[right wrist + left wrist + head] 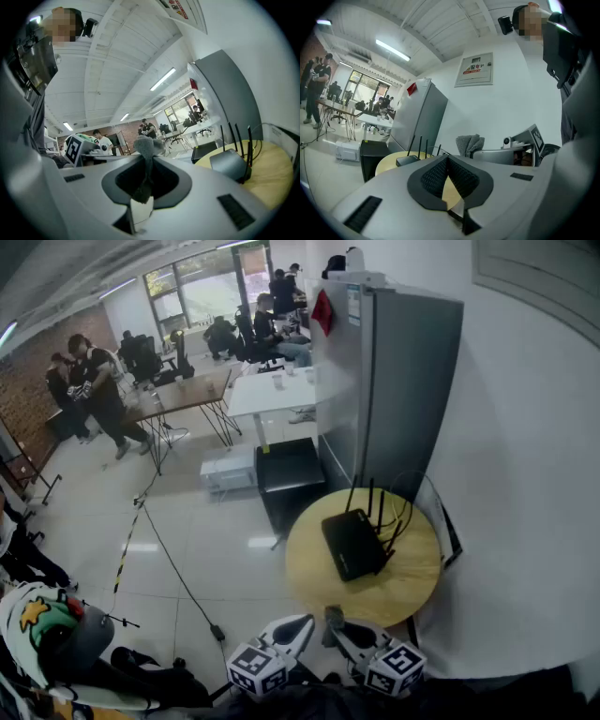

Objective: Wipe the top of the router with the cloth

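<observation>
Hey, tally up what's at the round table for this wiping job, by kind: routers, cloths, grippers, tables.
router: 1
cloth: 1
grippers: 2, left gripper shut and empty, right gripper shut on the cloth
round table: 1
Total: 5

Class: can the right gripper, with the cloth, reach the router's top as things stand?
Probably yes: the right gripper holds the cloth near the table edge, and nothing lies between it and the router.
</observation>
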The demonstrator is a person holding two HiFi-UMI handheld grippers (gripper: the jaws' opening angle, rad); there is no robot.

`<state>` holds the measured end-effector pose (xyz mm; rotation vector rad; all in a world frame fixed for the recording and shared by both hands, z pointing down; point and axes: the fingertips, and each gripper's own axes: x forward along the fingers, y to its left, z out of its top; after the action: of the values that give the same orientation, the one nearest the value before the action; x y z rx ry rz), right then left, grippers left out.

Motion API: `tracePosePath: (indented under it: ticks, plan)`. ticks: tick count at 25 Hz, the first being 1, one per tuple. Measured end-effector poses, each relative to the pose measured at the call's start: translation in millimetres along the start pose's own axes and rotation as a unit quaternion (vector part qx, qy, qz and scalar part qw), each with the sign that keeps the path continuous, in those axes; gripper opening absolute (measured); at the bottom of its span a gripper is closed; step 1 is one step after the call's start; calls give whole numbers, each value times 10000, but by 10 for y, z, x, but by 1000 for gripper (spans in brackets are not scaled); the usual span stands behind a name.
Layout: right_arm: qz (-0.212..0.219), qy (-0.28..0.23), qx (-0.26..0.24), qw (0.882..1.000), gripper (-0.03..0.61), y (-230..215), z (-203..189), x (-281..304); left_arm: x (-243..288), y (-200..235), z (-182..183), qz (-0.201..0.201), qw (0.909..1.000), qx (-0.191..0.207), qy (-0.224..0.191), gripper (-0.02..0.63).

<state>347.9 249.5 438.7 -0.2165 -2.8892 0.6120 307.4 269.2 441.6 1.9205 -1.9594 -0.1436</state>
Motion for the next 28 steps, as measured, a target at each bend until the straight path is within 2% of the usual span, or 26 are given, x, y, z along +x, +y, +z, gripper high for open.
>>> tracePosePath:
  ticks: [6, 11, 15, 23, 28]
  plan:
    - [58, 67, 28, 10000, 67, -113, -16, 390, 93, 384, 144, 33, 10000, 41, -26, -6]
    - [-93, 238, 50, 9997, 68, -277, 112, 797, 255, 807, 307, -16, 9999, -54, -86, -8]
    - [-177, 236, -30, 9996, 69, -481, 217, 1356, 376, 1377, 428, -114, 9998, -85, -114, -6]
    - [-600, 495, -29, 9970, 69, -694, 646, 2749, 356, 2740, 1068, -329, 9993, -69, -180, -6]
    - [-908, 426, -8, 9950, 69, -770, 899, 3343, 389, 3305, 1385, -623, 9980, -92, -87, -7]
